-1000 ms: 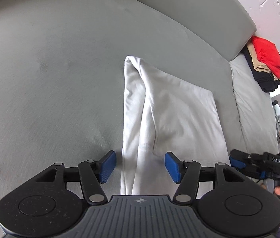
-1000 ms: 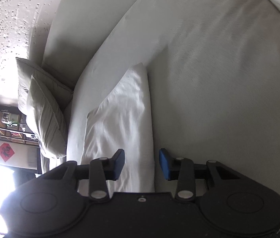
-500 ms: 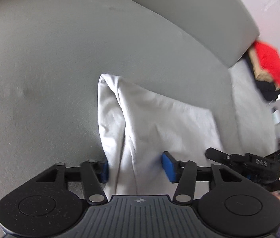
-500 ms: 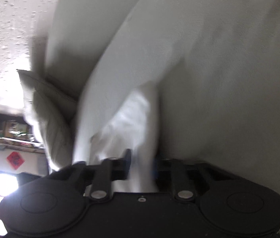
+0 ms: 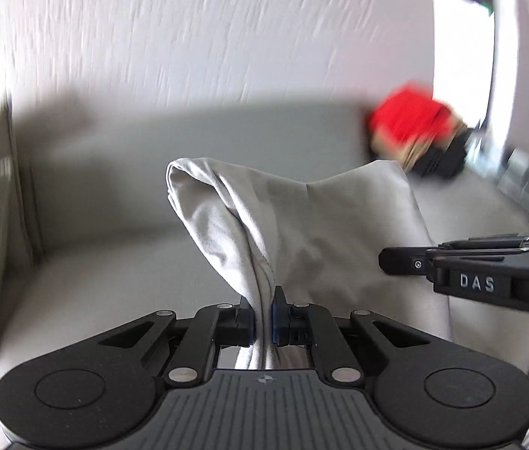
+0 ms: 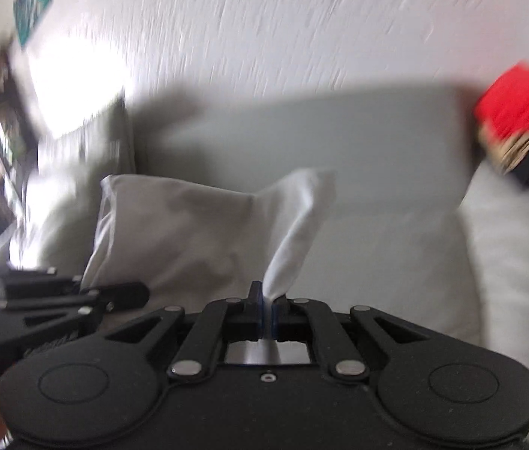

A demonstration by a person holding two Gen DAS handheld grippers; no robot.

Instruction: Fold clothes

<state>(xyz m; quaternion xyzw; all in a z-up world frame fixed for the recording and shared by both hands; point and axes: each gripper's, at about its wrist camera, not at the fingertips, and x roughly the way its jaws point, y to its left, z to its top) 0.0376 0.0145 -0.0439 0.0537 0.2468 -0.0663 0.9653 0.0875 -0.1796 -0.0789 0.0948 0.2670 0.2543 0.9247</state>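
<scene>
Your left gripper (image 5: 263, 317) is matt black plastic with a ribbed grey deck, bright metal rivets and blue pads; the right gripper (image 6: 267, 315) has the same finish, with a bare steel plate behind its jaws. The garment (image 5: 301, 232) pinched in both is soft, matt pale cloth, creased. The sofa (image 5: 114, 262) wears smooth grey fabric. The wall (image 5: 189, 30) looks rough-textured, though blur may exaggerate it. The far folded pile (image 5: 410, 120) is cloth too
</scene>
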